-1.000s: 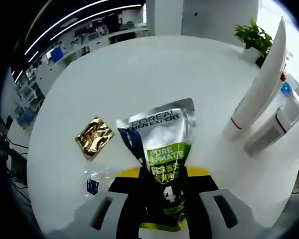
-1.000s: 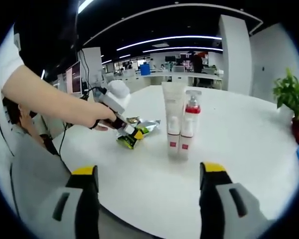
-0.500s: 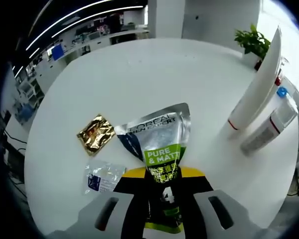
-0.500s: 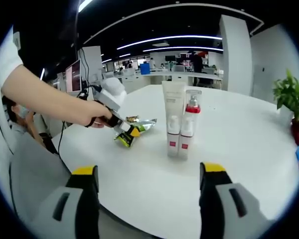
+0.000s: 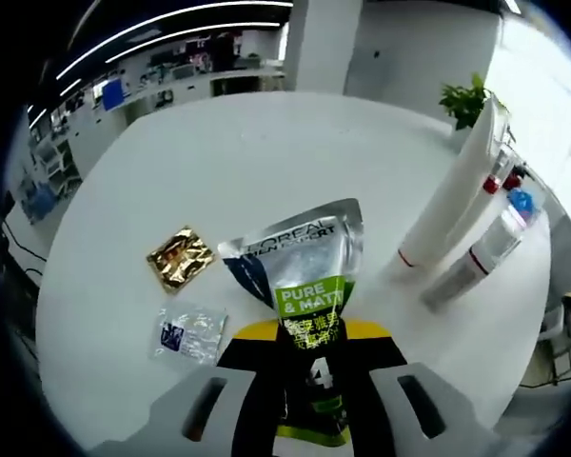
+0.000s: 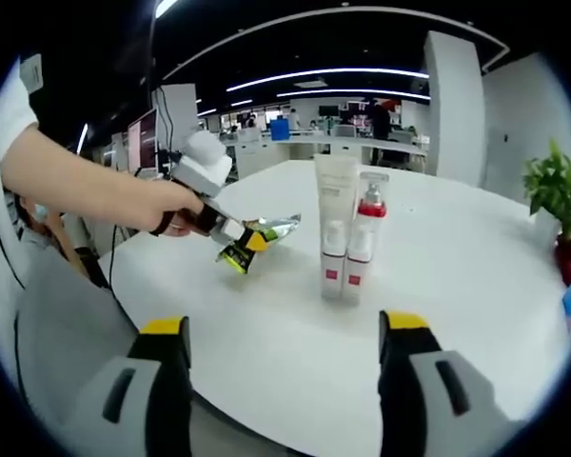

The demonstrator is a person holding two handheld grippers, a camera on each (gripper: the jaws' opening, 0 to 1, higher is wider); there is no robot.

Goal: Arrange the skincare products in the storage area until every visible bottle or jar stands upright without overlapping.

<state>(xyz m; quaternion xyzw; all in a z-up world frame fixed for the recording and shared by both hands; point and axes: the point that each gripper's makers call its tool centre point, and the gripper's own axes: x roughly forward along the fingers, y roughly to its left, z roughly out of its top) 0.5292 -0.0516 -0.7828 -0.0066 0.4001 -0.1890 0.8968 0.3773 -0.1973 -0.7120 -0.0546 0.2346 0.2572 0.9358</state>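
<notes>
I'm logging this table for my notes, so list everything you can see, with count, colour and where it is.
L'Oreal sachet: one, silver with a green panel, clamped in the left gripper, lifted off the table.
Gold sachet: one, gold, flat on the table.
Clear sachet: one, clear with a blue mark, flat beside the gold one.
Tube: one, white with a red band, upright mid-table.
Pump bottle: one, white with a red collar, upright against the tube.
Potted plant: one, green, at the far table edge.
Table: one, white, round.
Left gripper: yellow-tipped fingers shut on the sachet.
Right gripper: fingers open, empty.
Person's hand: holding the left gripper.
</notes>
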